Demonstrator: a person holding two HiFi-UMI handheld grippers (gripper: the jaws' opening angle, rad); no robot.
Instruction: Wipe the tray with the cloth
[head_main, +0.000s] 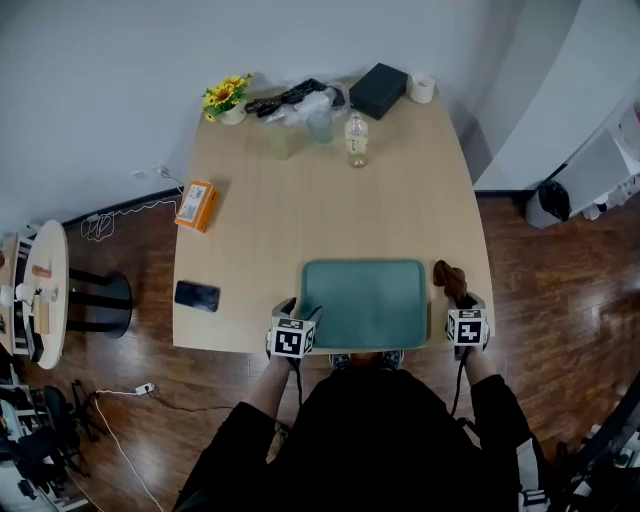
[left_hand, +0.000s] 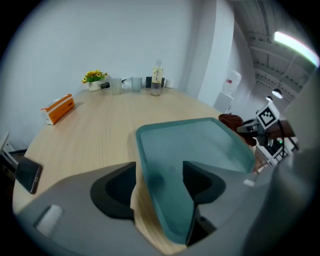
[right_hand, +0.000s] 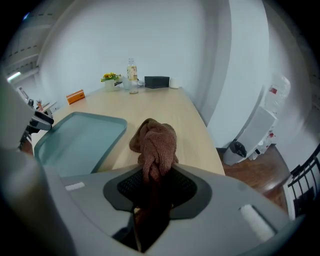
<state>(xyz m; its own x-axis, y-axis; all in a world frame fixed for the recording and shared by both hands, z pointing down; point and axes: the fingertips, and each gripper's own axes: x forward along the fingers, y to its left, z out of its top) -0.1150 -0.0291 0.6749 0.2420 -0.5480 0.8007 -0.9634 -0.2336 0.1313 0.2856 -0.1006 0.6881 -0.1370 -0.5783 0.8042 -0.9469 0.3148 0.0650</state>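
Now, both grippers are down at the near edge of the counter (head_main: 330, 200), and the wiping has not begun. The tray (head_main: 365, 300) lies flat and bare right in front of the person.

The left gripper (left_hand: 159, 187) straddles the tray's rim at about 8 o'clock. Its fingers (left_hand: 200, 182) stand wide apart, one outside the rim and one over the tray floor, with a gap on each side, so nothing is pinched.

At the tray's 3 o'clock, just off its rim, the right gripper (right_hand: 156, 187) is clamped on the cloth (right_hand: 155, 145), a brown bunch that sticks up out of the fingers and rests on the counter.

So this looks like the set-up step: cloth secured, tray about to be steadied. Next, I'd say, the left fingers need to close on that rim. The right should then carry the cloth toward 9 o'clock, over the rim, and press it flat on the tray floor.
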